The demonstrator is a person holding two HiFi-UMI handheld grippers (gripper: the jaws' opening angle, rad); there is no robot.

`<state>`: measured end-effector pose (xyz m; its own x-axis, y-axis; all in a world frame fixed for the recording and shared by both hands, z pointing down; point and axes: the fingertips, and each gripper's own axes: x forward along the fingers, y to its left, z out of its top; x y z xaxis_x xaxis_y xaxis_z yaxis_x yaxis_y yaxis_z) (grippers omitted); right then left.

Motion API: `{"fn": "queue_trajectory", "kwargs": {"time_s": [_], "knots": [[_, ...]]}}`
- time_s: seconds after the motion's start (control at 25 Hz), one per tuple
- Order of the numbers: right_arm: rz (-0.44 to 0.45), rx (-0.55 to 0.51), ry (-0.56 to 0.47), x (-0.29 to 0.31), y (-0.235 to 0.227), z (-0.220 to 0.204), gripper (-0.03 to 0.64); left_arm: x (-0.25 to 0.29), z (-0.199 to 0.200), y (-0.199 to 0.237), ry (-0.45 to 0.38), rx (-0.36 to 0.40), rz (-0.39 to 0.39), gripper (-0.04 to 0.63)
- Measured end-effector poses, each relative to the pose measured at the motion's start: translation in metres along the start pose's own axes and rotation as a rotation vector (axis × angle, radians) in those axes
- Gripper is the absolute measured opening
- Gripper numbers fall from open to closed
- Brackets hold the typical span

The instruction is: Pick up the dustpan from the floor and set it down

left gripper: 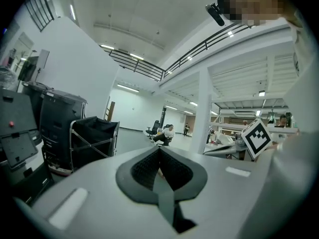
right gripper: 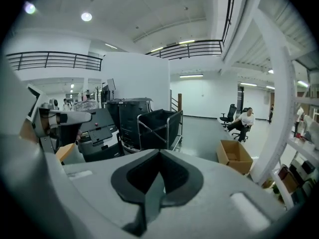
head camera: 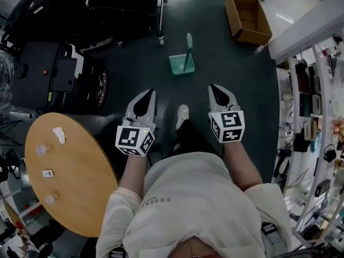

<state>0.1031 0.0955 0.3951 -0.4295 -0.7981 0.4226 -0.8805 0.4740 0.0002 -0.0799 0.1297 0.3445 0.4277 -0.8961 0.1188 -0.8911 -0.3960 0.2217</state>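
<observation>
A teal dustpan (head camera: 181, 63) stands on the dark floor with its handle upright, ahead of both grippers in the head view. My left gripper (head camera: 151, 92) is held in the air short of it and to its left, jaws shut with nothing between them. My right gripper (head camera: 213, 87) hangs short of the dustpan and to its right, also shut and empty. In the left gripper view the left gripper (left gripper: 159, 149) points out across the hall. The right gripper (right gripper: 159, 152) does the same in its own view. The dustpan shows in neither gripper view.
A round wooden table (head camera: 70, 176) with small items is close at the left. Black carts and a machine (head camera: 59, 74) stand at the far left. An open cardboard box (head camera: 248, 19) lies beyond the dustpan by a white post. Shelves (head camera: 312, 117) line the right. The person's shoe (head camera: 183, 115) is below the dustpan.
</observation>
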Motion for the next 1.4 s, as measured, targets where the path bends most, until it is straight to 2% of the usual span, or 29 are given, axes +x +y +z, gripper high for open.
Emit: {"fn": "queue_trajectory", "kwargs": {"time_s": [0.28, 0.44, 0.6, 1.0, 1.4], "knots": [[-0.038, -0.004, -0.056, -0.067, 0.029, -0.015, -0.009, -0.066, -0.001, -0.052, -0.022, -0.019, -0.040, 0.017], [-0.027, -0.007, -0.082, -0.090, 0.038, -0.016, -0.009, -0.081, 0.000, -0.077, -0.031, 0.028, -0.066, 0.015], [-0.005, -0.019, -0.079, -0.107, 0.043, -0.025, -0.009, -0.094, 0.008, -0.088, -0.074, 0.039, -0.047, 0.017], [0.016, -0.010, -0.079, -0.142, 0.041, -0.037, -0.009, -0.114, 0.003, -0.112, -0.082, 0.028, -0.021, 0.017], [0.012, -0.002, -0.073, -0.146, 0.039, -0.037, -0.009, -0.117, 0.003, -0.117, -0.086, 0.028, -0.025, 0.017]]}}
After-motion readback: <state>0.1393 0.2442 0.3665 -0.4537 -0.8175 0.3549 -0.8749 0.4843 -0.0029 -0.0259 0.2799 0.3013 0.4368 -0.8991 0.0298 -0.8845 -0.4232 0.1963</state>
